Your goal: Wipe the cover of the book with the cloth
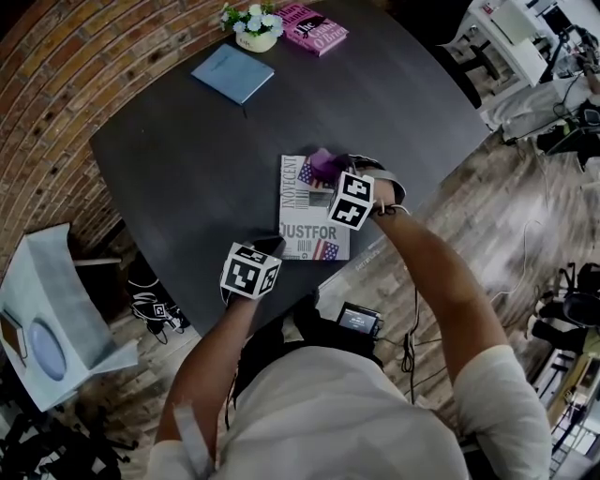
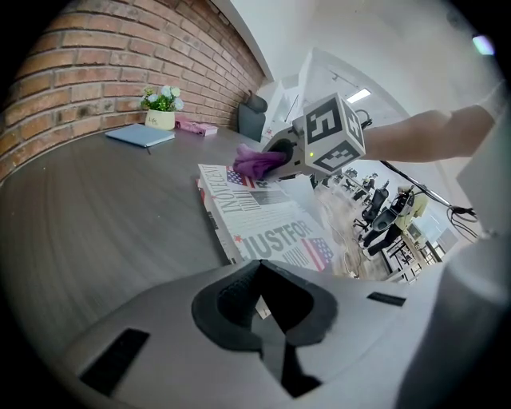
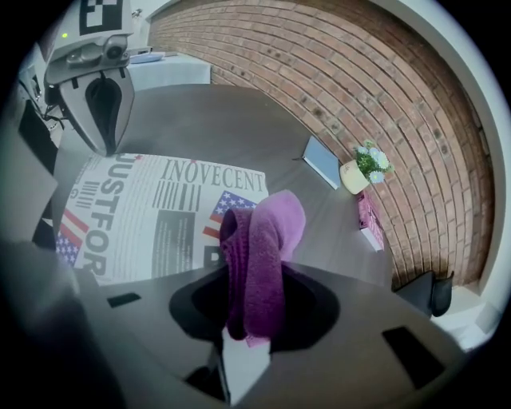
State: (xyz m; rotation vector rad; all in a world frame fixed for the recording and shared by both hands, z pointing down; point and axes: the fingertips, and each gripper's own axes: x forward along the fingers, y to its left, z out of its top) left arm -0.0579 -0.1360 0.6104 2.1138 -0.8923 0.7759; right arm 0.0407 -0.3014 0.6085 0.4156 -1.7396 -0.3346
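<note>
The right gripper (image 3: 254, 319) pinches a purple cloth (image 3: 263, 256). The fold fills the gap between its jaws and hides their tips. The cloth hangs over the far end of the book (image 3: 152, 216), covering part of a flag print. Whether it presses on the cover or sits just above cannot be made out.

The book lies flat near the edge of the dark table (image 1: 187, 169). The left gripper (image 2: 267, 307) is at the book's near left corner with its jaws pressed together. Its own body hides any contact there.

Well apart at the far edge are a blue book (image 1: 232, 73), a pink book (image 1: 314, 28) and a flowerpot (image 1: 255, 26).
</note>
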